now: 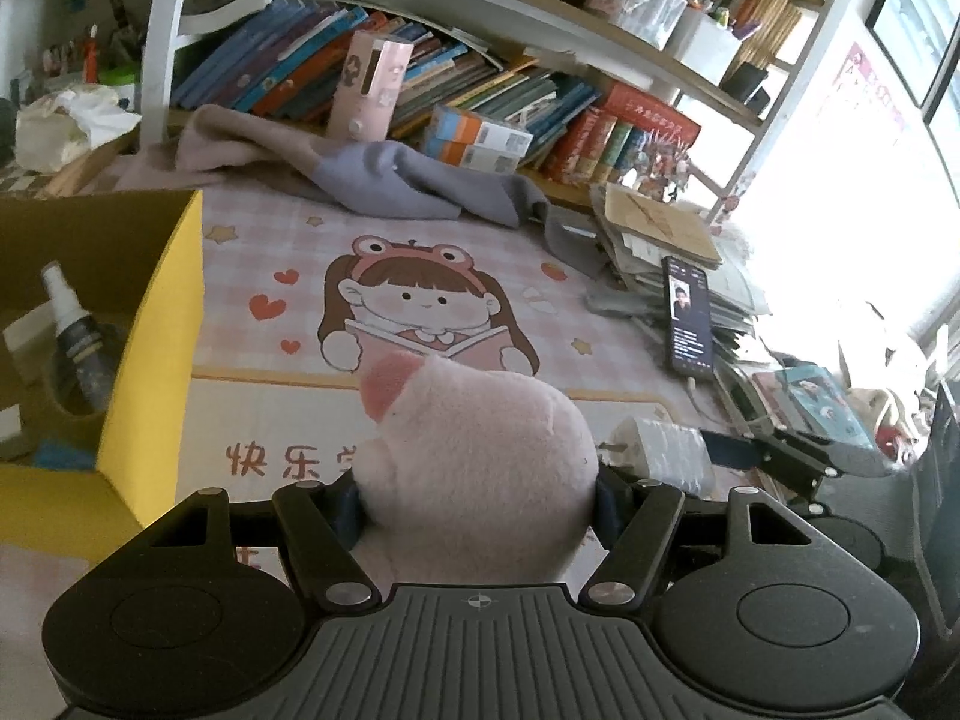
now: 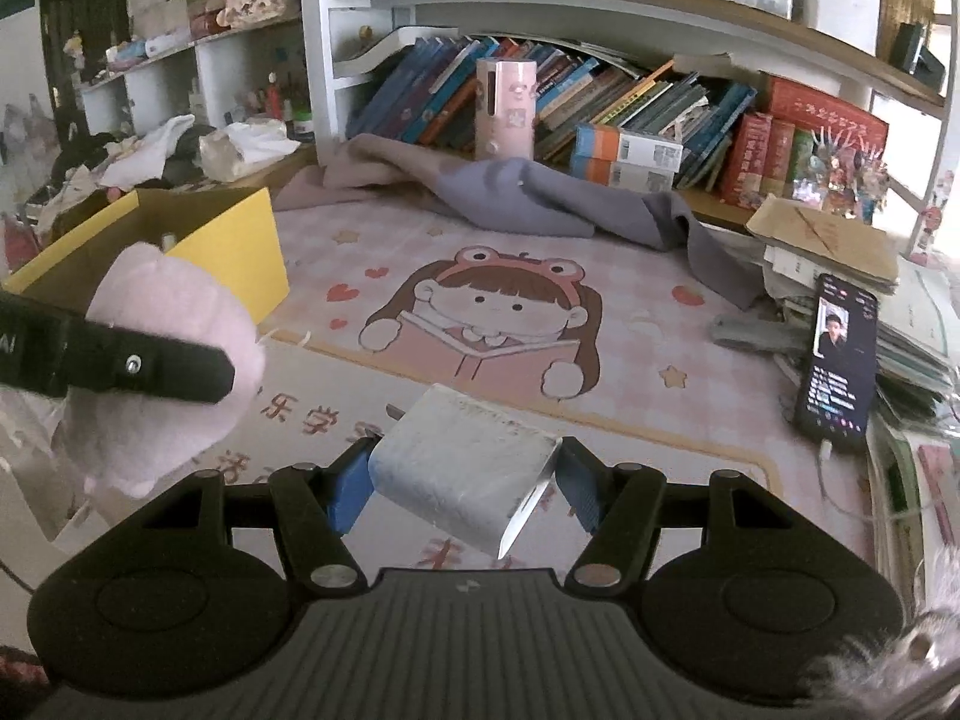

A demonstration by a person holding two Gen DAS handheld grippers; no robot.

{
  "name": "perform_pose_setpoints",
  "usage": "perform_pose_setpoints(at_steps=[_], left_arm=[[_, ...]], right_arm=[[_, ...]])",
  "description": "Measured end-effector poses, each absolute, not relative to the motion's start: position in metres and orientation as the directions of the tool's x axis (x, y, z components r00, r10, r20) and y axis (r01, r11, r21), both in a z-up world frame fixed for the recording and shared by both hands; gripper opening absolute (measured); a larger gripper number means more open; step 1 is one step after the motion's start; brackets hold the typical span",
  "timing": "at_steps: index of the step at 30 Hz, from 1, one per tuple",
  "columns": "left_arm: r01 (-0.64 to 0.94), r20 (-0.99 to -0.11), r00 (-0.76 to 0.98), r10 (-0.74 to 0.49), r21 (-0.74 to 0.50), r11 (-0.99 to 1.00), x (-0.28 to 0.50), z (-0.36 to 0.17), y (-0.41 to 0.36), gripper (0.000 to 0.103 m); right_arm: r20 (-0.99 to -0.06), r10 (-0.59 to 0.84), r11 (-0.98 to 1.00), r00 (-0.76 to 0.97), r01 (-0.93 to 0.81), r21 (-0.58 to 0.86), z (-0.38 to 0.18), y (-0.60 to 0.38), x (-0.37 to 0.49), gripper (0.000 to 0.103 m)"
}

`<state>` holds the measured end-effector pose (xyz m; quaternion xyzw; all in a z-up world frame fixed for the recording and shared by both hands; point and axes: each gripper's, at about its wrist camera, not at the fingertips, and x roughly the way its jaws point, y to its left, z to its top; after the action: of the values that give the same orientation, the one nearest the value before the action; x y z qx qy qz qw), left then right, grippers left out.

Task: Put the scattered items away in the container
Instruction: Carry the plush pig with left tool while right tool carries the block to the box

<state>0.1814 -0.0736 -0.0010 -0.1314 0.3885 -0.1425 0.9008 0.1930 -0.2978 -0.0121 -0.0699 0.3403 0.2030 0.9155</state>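
The left claw (image 1: 480, 498) is clamped on a soft pale-pink plush toy with a darker pink patch (image 1: 474, 438), its blue-padded fingers pressing into both flanks of the fluffy body. The right claw (image 2: 465, 480) grips a white, block-shaped plug-in charger (image 2: 462, 468), pads against its two sides, metal prongs pointing away to the left. Both items look lifted clear of the pink cartoon-printed mat (image 1: 432, 276) that covers the worktop, and the two claws are close together: in the right wrist view the toy hangs just to the left of the charger.

So the step in hand looks like the carry: both objects picked up, neither yet dropped off. Farther left stands the open yellow cardboard box (image 1: 162, 330), already holding a small dark spray bottle with a white cap (image 1: 75, 330) and a few other bits.

The next move calls for bringing each claw above the box's open top, probably the left first since it is nearer, clearing the yellow wall before letting go. Beyond lie a rumpled grey-lilac cloth (image 1: 414, 186) and a propped black smartphone (image 1: 690, 318).
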Motion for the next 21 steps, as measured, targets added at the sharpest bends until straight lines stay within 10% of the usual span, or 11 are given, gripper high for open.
perform_pose_setpoints(at_steps=[21], left_arm=[[0.245, -0.626, 0.639, -0.447, -0.385, 0.890, 0.119, -0.001, -0.004, 0.069]], right_arm=[[-0.630, 0.264, 0.933, 0.731, -0.360, -0.027, -0.002, -0.224, 0.106, 0.062]])
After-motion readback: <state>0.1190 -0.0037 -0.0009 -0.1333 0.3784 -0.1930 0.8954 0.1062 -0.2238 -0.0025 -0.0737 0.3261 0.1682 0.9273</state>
